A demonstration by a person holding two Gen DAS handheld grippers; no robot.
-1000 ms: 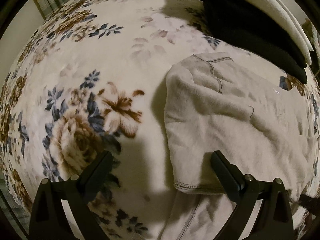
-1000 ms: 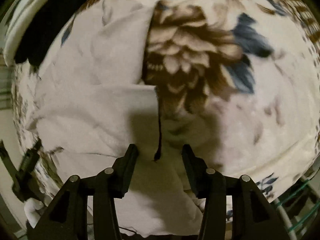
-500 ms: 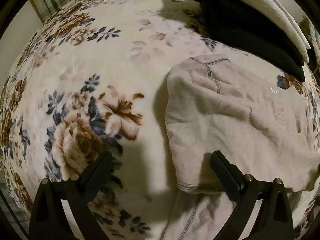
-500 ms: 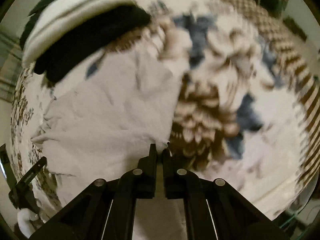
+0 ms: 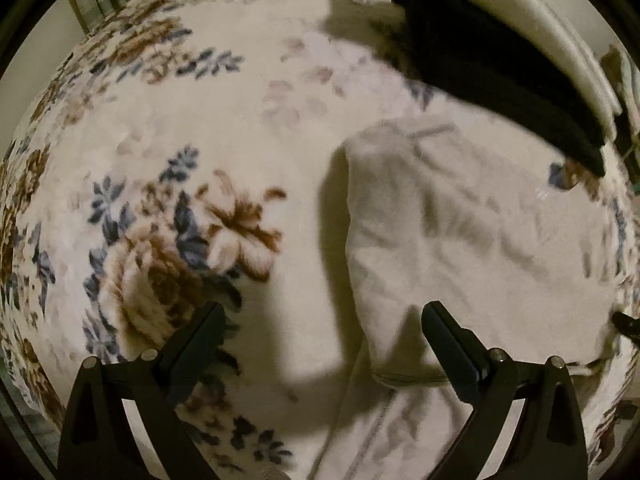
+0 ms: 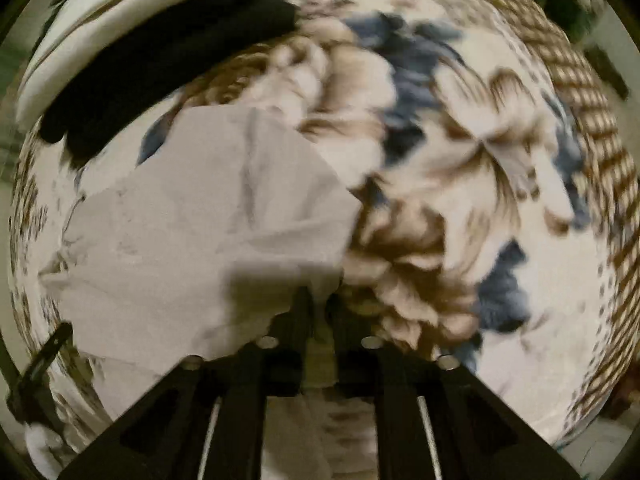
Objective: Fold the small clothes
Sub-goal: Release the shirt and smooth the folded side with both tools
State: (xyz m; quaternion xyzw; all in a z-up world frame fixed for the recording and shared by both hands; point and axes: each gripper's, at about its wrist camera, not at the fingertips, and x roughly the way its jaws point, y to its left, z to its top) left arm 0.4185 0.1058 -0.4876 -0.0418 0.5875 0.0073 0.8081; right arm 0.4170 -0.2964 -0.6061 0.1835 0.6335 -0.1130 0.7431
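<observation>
A beige garment (image 5: pixel 460 240) lies partly folded on the floral blanket (image 5: pixel 200 140), with a stitched hem near its lower edge. My left gripper (image 5: pixel 324 312) hovers open over the garment's left edge, its right finger above the cloth and its left finger above the blanket. In the right wrist view the same garment (image 6: pixel 200 220) fills the left half. My right gripper (image 6: pixel 319 300) has a pinch of the garment's right edge between its narrow jaws, which are opening. That edge is lifted and casts a shadow on the cloth below.
A folded stack of black and white clothes (image 5: pixel 500 60) lies beyond the garment; the right wrist view shows this stack (image 6: pixel 160 52) at upper left. The blanket (image 6: pixel 480 200) spreads to the right, with a brown patterned border at its far edge.
My right gripper closed on the garment's right edge, then lifted and carried it across the garment toward the stack. The left gripper stayed open and nearly still.
</observation>
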